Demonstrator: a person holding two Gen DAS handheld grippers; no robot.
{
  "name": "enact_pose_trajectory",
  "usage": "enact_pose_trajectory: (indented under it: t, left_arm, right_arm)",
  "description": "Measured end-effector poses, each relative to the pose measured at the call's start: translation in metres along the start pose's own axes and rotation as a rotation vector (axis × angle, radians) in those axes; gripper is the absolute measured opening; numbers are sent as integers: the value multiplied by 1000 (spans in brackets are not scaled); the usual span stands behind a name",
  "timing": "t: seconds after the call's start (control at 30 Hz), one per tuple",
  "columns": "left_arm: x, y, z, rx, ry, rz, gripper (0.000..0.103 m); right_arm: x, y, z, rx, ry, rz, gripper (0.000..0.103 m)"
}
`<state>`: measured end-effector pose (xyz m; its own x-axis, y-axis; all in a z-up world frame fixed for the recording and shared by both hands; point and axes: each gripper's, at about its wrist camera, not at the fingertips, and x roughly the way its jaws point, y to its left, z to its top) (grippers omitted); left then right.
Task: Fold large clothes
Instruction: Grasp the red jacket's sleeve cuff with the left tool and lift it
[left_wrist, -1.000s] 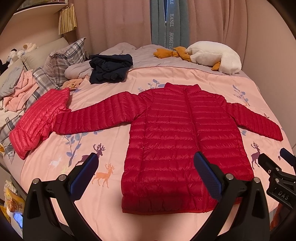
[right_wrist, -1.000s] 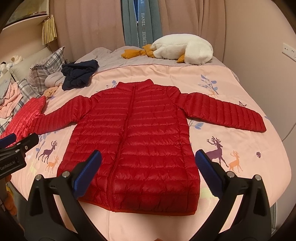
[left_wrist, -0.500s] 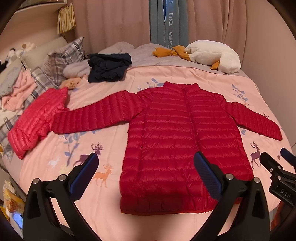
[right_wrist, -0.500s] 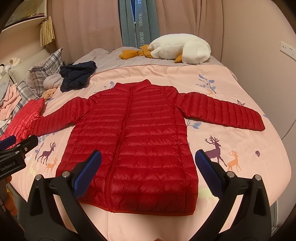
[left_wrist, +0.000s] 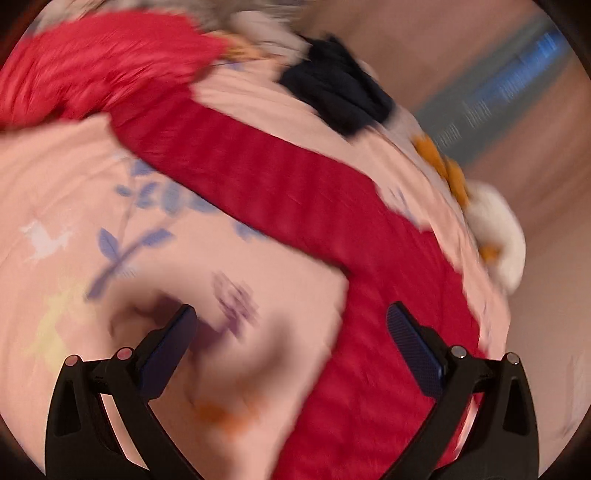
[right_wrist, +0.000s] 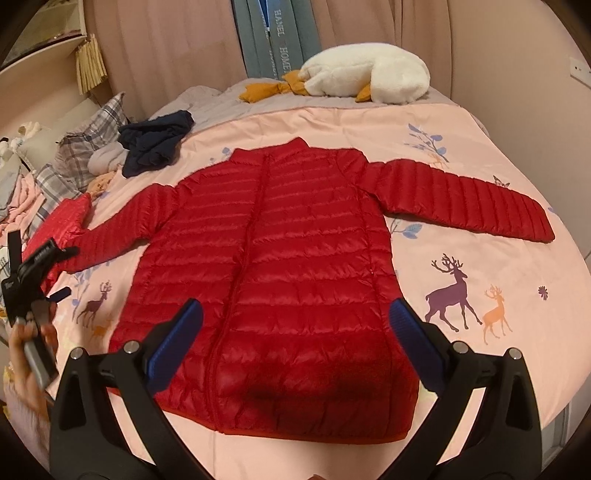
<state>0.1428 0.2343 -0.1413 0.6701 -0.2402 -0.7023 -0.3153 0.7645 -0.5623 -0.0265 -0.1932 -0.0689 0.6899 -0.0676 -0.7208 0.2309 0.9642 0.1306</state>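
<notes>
A red puffer jacket (right_wrist: 273, 266) lies flat and zipped on the pink bedspread (right_wrist: 480, 280), both sleeves spread out. My right gripper (right_wrist: 295, 339) is open and empty, hovering over the jacket's hem. My left gripper (left_wrist: 291, 343) is open and empty; its view is blurred and tilted, low over the bedspread (left_wrist: 74, 206) beside the jacket's left sleeve (left_wrist: 258, 173). The left gripper also shows at the left edge of the right wrist view (right_wrist: 33, 273), near the sleeve's cuff.
A second, lighter red jacket (right_wrist: 59, 225) lies at the bed's left edge. A dark navy garment (right_wrist: 155, 142), plaid pillows (right_wrist: 92, 147) and a white goose plush (right_wrist: 369, 74) lie at the back. Curtains hang behind; a wall stands to the right.
My left gripper has swung quickly left and down toward the jacket's left sleeve, tilting and blurring its view. My right gripper has barely moved. The jacket lies as before.
</notes>
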Motion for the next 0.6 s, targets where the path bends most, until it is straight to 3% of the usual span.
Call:
enact_pose_trajectory:
  t: [0.07, 0.27, 0.4, 0.53, 0.6]
  left_arm:
    - [13, 37, 26, -114, -27, -32, 102]
    - [41, 114, 82, -333, -113, -79, 102]
    - [55, 138, 106, -390, -164, -81, 102]
    - [62, 140, 133, -375, -209, -70, 102]
    - [68, 142, 142, -383, -219, -50, 93]
  right_arm:
    - [9, 1, 2, -5, 17, -15, 101]
    - [30, 10, 5, -40, 52, -44, 101]
    - [42, 17, 8, -69, 68, -71, 101]
    - [54, 24, 10, -93, 84, -93, 101]
    - [59, 27, 11, -102, 91, -98, 101]
